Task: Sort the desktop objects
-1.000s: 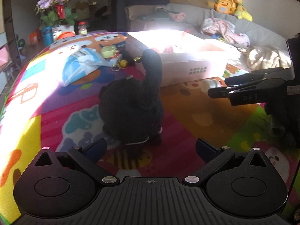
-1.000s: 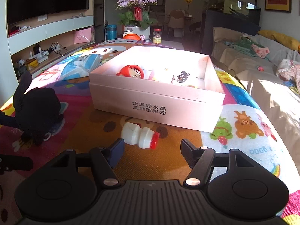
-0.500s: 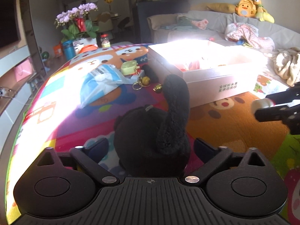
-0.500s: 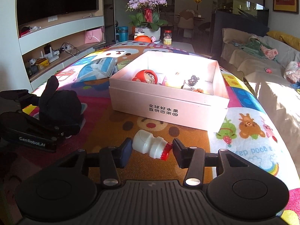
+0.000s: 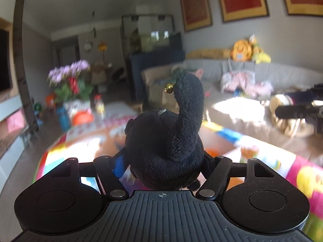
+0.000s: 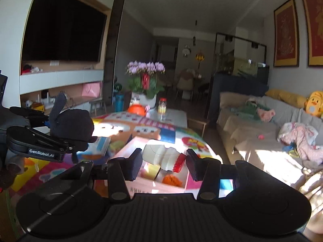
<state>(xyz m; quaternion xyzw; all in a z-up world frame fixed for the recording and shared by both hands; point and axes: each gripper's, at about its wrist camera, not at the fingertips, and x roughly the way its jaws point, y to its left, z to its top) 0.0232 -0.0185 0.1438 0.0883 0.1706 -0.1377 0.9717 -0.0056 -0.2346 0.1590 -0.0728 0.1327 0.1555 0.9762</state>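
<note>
A black plush toy point(image 5: 167, 133) with a small gold bell sits between the fingers of my left gripper point(image 5: 163, 159), held clear above the colourful mat point(image 5: 302, 177). The jaws are still closing and both pads press into the plush. My right gripper point(image 6: 163, 161) is shut on a small white bottle with a red cap point(image 6: 161, 155), which lies crosswise between the pads, above the white cardboard box point(image 6: 125, 151). The right wrist view also shows the plush toy point(image 6: 74, 123) at the left, in the left gripper point(image 6: 60, 129). At the right edge of the left wrist view is the right gripper point(image 5: 296, 104).
Small yellow and orange items lie in the box. A blue and white packet point(image 6: 101, 147) lies left of it on the mat. At the far end stand a flower pot point(image 6: 144, 80), a jar point(image 6: 162, 104) and an orange object point(image 6: 137, 110). A sofa point(image 6: 252, 125) with clothes runs along the right.
The left gripper closed on the plush toy and the right on the bottle. Both have risen from the mat with them, and the views now look across the room.
</note>
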